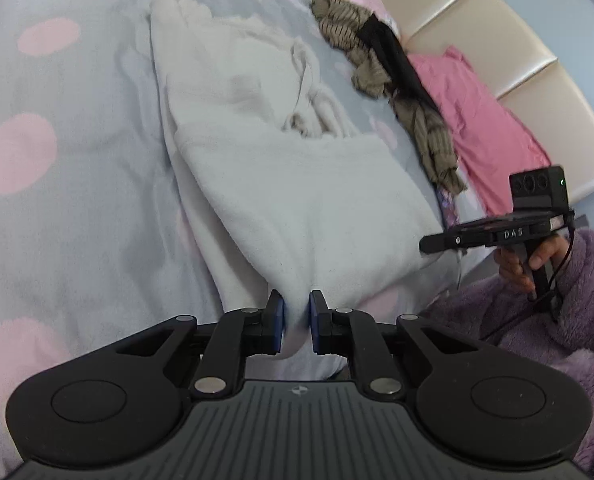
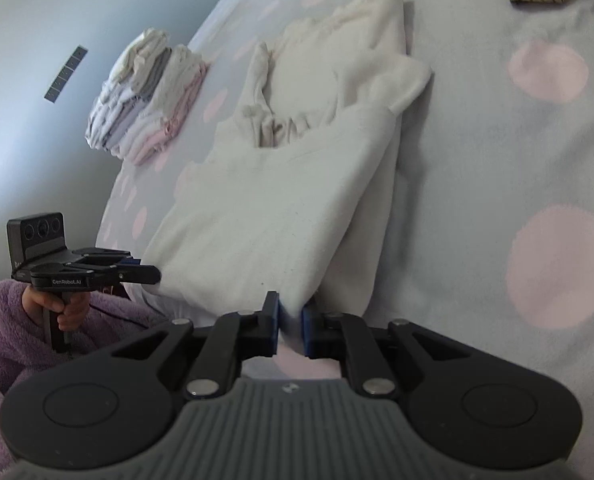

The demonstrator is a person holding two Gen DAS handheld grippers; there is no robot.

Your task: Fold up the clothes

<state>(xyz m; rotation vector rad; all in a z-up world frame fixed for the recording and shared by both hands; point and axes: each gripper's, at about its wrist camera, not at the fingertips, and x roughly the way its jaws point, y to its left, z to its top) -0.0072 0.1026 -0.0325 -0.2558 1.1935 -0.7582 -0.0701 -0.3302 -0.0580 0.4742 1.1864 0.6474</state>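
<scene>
Spread across the bed is a grey-blue sheet (image 1: 77, 208) dotted with pink spots, backed by a padded cream headboard (image 1: 497, 52). On it lies a cream garment (image 1: 297, 200), partly folded, its near edge lifted. Beside it sit a pink cloth (image 1: 485, 120) and a striped olive piece (image 1: 377, 72); a stack of folded clothes (image 2: 145, 100) rests near the bed's far edge. Purple fleece sleeves (image 1: 577, 320) show. Each tool pinches that near edge, jaws narrow on fabric: left tool (image 1: 296, 320), right tool (image 2: 290, 326).
</scene>
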